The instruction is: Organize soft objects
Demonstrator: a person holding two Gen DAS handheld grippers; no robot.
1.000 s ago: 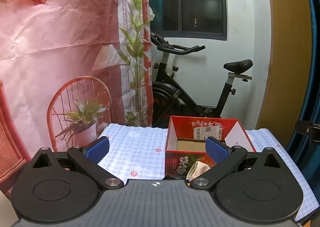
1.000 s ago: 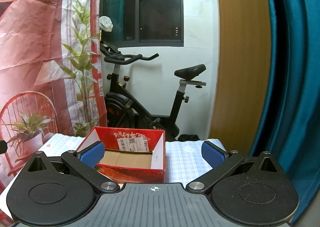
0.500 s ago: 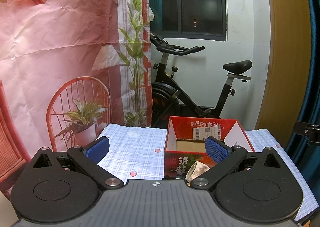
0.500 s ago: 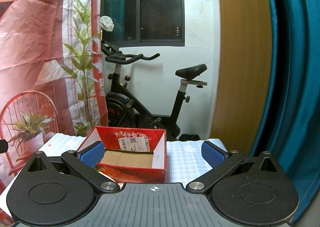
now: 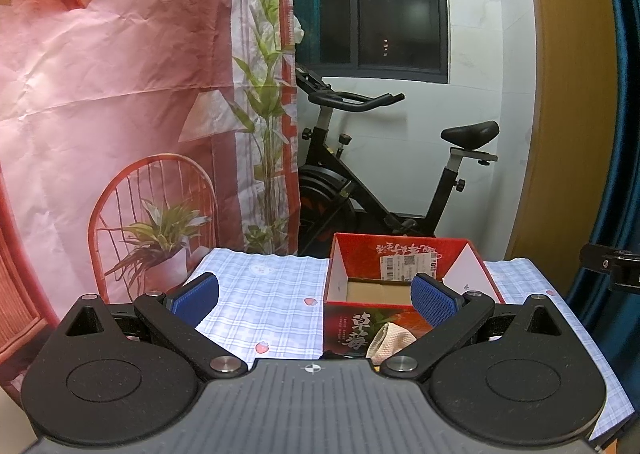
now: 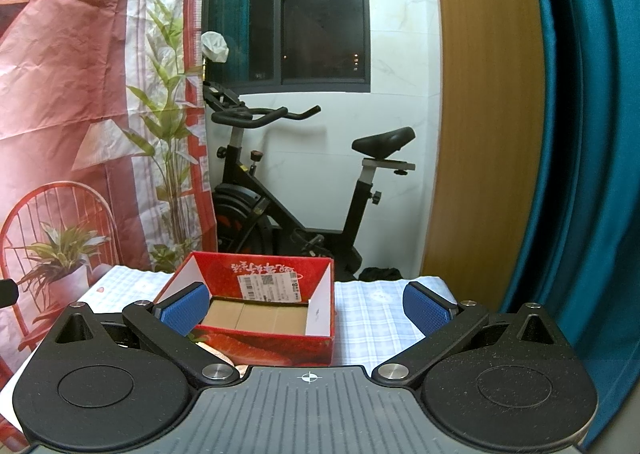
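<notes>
Our left tool (image 5: 314, 296) and right tool (image 6: 306, 304) are both spread and empty. The red box (image 6: 260, 308) on the counter (image 5: 260, 294) looks empty; a cream soft object (image 5: 390, 338) lies just near it, so sorting has barely begun.

Counter (image 5: 264, 294): before both my grippers, under a cloth.
Box (image 5: 404, 282): on the counter, open side up, toward its far edge; ahead and right of my left gripper (image 5: 314, 300), ahead and left of my right gripper (image 6: 306, 310).
Soft pouch (image 5: 390, 340): on the counter, against the box's near wall, just inside my left gripper's right finger.
Exercise bike (image 6: 304, 190): on the floor behind the counter, beyond the box.
Backdrop sheet (image 5: 120, 94): hanging left of the bike, behind the counter's left end.
Window (image 6: 304, 10): in the wall above the bike.
Curtain (image 6: 592, 174): far right.
</notes>
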